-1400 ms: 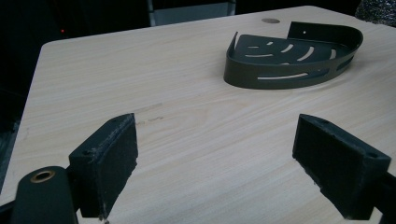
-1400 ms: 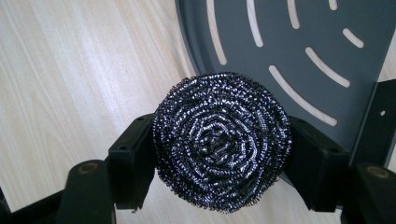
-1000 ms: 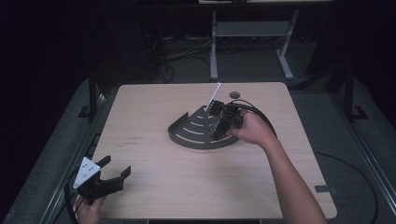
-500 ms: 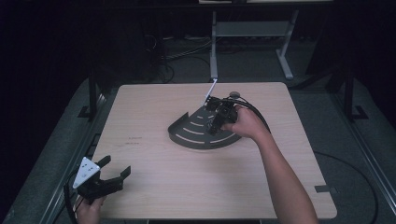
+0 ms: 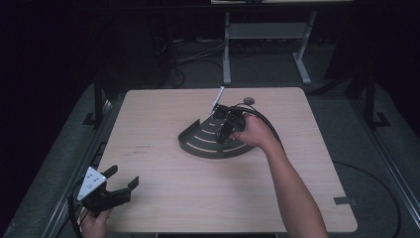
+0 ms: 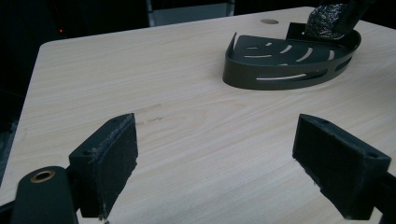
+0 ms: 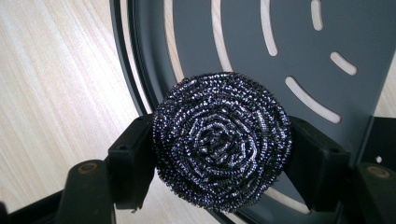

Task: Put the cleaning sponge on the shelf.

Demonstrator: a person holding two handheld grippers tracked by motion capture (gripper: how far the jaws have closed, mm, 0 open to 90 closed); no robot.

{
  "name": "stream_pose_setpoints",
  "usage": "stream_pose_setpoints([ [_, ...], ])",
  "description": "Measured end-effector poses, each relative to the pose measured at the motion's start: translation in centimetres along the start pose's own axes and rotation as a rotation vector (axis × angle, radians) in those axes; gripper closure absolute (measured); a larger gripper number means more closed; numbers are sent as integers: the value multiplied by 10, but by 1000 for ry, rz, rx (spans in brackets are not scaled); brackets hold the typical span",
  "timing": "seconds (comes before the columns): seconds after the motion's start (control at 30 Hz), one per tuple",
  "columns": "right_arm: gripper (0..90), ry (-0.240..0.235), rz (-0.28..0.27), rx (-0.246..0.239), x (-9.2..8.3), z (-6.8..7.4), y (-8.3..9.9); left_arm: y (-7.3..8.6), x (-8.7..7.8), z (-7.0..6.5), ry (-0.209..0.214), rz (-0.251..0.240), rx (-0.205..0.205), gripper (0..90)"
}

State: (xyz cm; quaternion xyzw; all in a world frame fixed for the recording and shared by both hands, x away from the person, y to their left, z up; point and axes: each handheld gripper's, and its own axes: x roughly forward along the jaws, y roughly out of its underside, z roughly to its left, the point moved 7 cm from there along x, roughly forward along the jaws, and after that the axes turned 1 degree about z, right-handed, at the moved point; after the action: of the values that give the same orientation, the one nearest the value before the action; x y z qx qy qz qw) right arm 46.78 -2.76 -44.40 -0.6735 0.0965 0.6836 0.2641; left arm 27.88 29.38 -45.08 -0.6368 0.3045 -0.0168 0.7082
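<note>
Since your right gripper point(image 7: 219, 154) clamps the steel scourer point(image 7: 223, 140) over the dark corner tray point(image 5: 208, 144), it's prob. bound for that tray. Left gripper point(image 5: 106, 191) waits w/ jaws wide apart and empty near the table point(image 5: 163, 198) edge, clear of the work.

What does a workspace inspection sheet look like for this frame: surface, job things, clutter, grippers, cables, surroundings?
Surface: light wood table, faint marks left of centre.
Job things: dark slotted corner tray on the table; steel wool scourer held over its rim.
Clutter: white stick and small round disc near the far edge.
Grippers: left gripper open, near corner, holding nothing; right gripper shut on the scourer.
Cables: black cable trailing from the right gripper.
Surroundings: dark room, metal frame behind.
</note>
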Motion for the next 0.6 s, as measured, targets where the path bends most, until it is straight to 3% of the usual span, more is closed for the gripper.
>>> stream_pose_setpoints([
  [0.6, 303, -9, -14, 35, 13, -9, -7, 0, 0, 0, 0, 1, 1, 133],
])
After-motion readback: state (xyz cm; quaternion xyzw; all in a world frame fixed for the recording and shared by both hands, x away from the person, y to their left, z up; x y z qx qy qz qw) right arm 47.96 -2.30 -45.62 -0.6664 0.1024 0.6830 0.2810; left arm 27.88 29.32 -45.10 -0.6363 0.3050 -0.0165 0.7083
